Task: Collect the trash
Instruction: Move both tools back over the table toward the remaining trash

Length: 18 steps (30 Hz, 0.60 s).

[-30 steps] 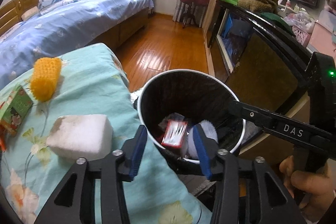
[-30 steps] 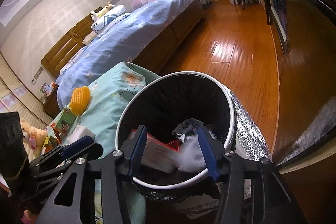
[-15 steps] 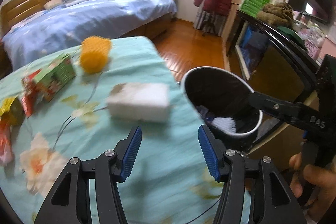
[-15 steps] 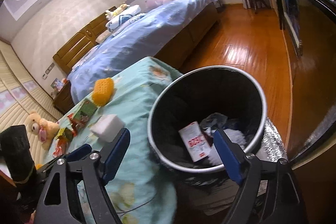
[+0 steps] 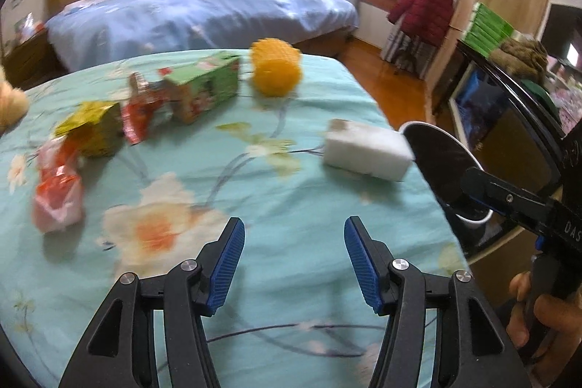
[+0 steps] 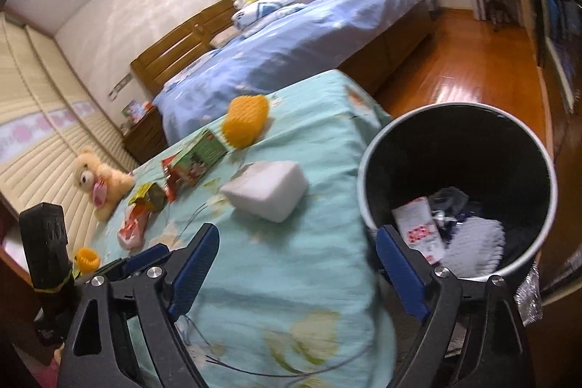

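Note:
Trash lies on the table's teal flowered cloth: a white foam block near the right edge, an orange spiky roll, a green carton, a red wrapper, a yellow-green wrapper and a pink-orange bag. My left gripper hangs open and empty over the cloth. My right gripper is opening wider, nothing between its jaws, over the table edge beside the black bin. A red-and-white packet and a white brush lie in the bin.
A teddy bear sits at the table's far left. A bed with a blue cover stands behind the table. Wooden floor runs past the bin, and a dark cabinet stands on the right.
Both views have swung left from over the bin to the table. The right jaws widened and the red-and-white packet that was between them now lies in the bin. The left jaws opened a little.

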### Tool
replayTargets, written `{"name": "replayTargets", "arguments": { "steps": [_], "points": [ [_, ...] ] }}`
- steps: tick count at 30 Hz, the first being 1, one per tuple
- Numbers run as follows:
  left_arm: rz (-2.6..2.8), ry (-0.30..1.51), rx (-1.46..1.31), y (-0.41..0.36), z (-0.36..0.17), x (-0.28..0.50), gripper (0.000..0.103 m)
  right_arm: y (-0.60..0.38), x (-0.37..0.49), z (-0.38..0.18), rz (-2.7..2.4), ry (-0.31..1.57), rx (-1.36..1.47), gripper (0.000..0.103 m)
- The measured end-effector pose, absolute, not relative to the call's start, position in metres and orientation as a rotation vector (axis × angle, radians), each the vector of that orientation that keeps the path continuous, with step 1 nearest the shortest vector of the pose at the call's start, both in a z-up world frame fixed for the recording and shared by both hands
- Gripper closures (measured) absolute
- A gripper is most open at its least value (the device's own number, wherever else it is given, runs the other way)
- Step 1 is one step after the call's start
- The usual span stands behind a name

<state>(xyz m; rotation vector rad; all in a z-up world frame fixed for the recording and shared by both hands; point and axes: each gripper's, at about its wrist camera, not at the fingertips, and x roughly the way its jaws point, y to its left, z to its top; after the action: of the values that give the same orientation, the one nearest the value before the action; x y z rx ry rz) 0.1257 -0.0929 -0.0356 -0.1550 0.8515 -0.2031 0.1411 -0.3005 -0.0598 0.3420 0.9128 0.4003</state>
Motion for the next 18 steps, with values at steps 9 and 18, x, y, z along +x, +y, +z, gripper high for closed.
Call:
{"name": "replayTargets", "arguments": {
  "steps": [9, 18],
  "points": [
    [-0.052, 0.829, -0.205, -0.037, -0.029, 0.098, 0.043, -0.268, 0.159, -0.063, 0.491, 0.915, 0.205, 0.010],
    [0.103, 0.786, -0.254, 0.012, -0.016, 0.078, 0.033, -0.250, 0.182, -0.071, 0.524, 0.931, 0.093, 0.009]
  ]
}}
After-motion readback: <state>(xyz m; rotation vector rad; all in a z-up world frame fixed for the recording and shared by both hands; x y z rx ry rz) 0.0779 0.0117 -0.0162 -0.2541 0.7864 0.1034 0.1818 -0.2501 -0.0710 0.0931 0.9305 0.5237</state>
